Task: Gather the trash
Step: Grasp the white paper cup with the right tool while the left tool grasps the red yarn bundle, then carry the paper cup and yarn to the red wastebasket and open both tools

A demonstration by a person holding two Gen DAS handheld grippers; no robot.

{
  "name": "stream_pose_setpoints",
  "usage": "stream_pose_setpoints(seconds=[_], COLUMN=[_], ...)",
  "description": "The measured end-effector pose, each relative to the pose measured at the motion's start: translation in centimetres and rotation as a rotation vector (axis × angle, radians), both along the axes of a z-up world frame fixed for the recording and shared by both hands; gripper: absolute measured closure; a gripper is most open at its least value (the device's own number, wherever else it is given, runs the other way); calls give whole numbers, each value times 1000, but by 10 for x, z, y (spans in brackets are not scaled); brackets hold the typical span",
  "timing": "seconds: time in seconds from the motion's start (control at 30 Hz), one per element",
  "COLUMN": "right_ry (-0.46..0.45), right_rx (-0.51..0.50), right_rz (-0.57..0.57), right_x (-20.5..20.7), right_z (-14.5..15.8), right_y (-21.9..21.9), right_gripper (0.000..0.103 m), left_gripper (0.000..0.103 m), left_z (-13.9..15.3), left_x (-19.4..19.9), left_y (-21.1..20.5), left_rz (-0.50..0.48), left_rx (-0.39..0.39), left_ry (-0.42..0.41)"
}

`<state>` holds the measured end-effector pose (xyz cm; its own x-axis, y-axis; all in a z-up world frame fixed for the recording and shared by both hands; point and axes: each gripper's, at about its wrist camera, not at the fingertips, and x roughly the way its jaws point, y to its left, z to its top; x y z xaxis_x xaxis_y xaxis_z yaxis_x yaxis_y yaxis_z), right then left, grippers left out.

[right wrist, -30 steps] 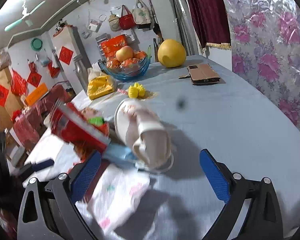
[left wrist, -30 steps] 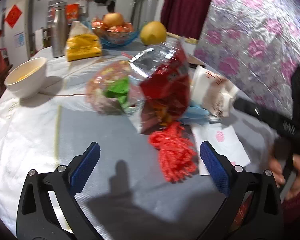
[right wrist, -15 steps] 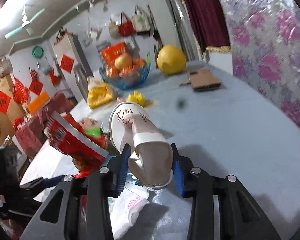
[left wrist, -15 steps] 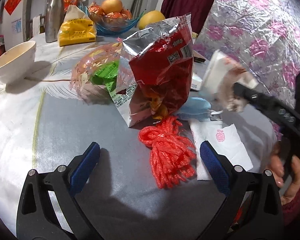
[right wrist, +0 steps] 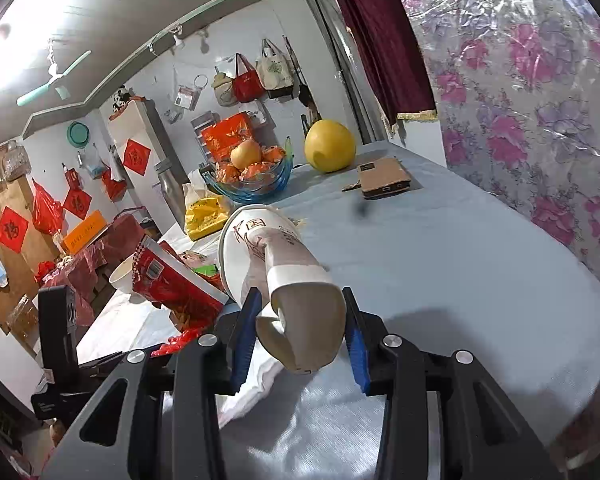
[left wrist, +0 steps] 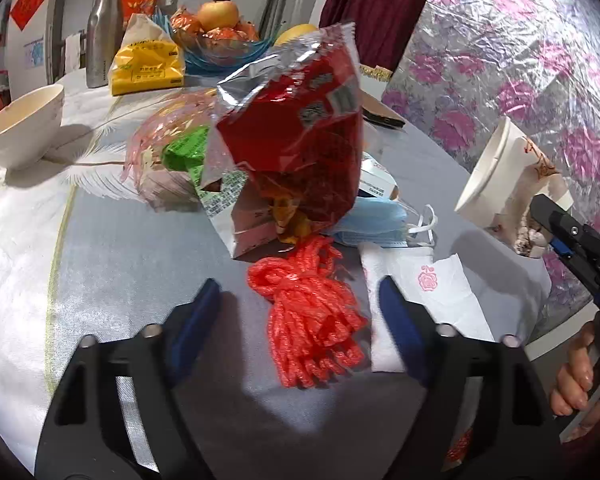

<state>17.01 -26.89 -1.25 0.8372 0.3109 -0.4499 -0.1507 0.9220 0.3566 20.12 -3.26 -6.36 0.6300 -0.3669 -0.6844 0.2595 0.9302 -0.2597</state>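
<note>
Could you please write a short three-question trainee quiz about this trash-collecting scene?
1. True or false: the right hand-held gripper is shut on the paper cup.
2. What lies between the left hand-held gripper fingers? A) red string bundle B) white bowl C) blue face mask
3. Fill in: the napkin bears a pink ____ print.

Key: 1 true; 2 A; 3 rose.

We count one paper cup (right wrist: 278, 280), one red snack bag (left wrist: 300, 128), one coil of red cord (left wrist: 312, 316), one blue face mask (left wrist: 376, 220), one napkin (left wrist: 424, 300), one white bowl (left wrist: 20, 128), one steel flask (left wrist: 102, 52), one pomelo (right wrist: 330, 146), one fruit bowl (right wrist: 252, 184).
</note>
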Motion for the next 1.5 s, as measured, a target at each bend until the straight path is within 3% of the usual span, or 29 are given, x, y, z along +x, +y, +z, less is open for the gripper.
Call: stream_pose_setpoints(seconds=[0.03,0.1,0.2,0.47,0.8,1.03,1.23,1.5], right_ry=[-2,-6,-13,-40,-72,-56,-37,84], right_rx=[2,6,4,35,22,16,-55,-85], right_rz=[-1,-1,-5,-7,-77,-139,-181,-254], right_x=[-2,-7,-15,-43,-112,-168,-204,-233], right_z=[1,2,4,13,19,12,4,-38], right_y=[0,-3,-6,-21,-63,-109,-138,-183], right_gripper=[63,63,63,63,63,63,63,63], left_gripper=[38,55,65,66,66,66,66,66], left_z=[0,-1,-2,27,58,58,53,39], left_x=[-1,-1,-4,-36,-87,-125,-154,-179], left_y=[-3,-8,-10,-8,-55,-112,-167,-227], left_rz=[-7,-19,-25,-29,-158,-288,-409,-545], left_rx=[6,17,12,-15,-18,-22,-5,28], left_ry=[-3,-5,-7,-92,-161,-151,-131,-81])
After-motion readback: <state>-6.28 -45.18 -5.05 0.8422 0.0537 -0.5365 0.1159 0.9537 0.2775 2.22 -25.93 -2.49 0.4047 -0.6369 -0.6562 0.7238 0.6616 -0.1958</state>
